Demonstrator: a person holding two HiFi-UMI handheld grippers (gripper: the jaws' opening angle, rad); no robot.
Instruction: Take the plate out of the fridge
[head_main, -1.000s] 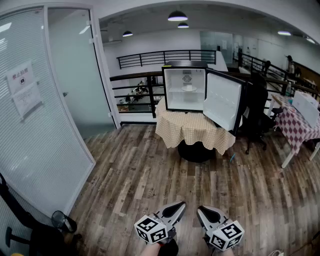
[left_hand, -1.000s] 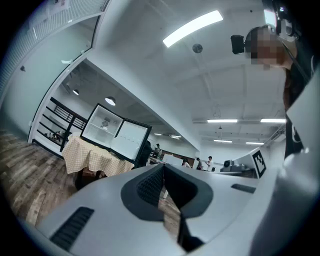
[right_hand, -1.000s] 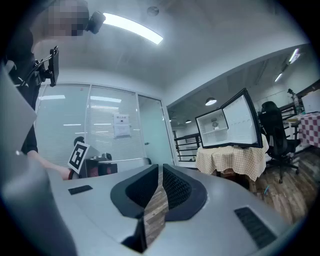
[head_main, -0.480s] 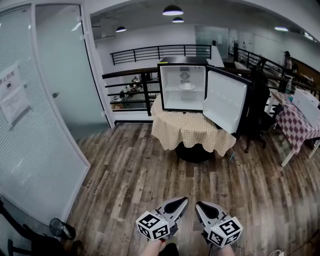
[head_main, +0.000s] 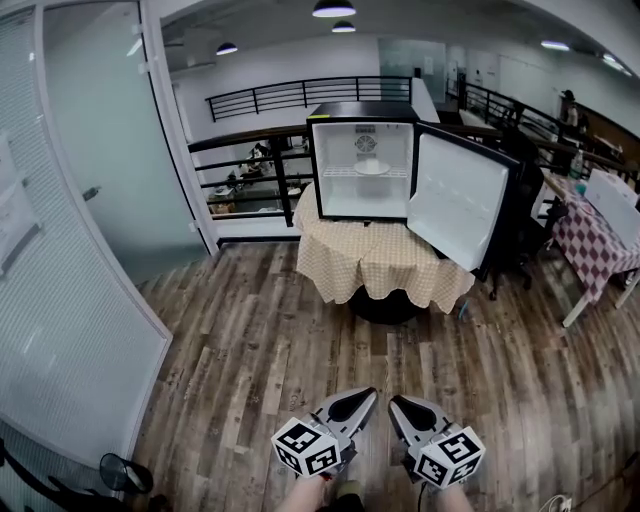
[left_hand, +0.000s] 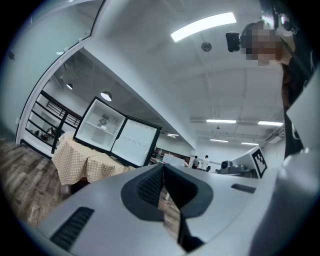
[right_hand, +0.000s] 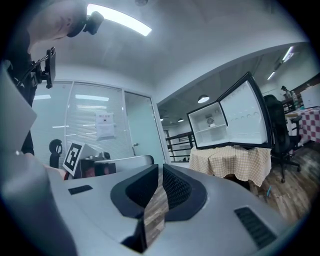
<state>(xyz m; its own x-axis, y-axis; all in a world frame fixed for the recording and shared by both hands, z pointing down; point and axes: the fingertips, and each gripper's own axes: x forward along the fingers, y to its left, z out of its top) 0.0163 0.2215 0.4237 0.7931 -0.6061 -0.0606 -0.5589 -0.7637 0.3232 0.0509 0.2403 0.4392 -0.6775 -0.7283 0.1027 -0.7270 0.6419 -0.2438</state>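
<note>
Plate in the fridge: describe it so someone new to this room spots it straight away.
A small black fridge stands on the table with the checked cloth, its door swung open to the right. On its shelf sits the plate, a small white dish. It is the only loose thing inside, just below the round fan grille on the back wall.

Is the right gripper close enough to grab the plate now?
Probably not yet: the right gripper is far from the plate, across the floor, though the open door blocks nothing.
</note>
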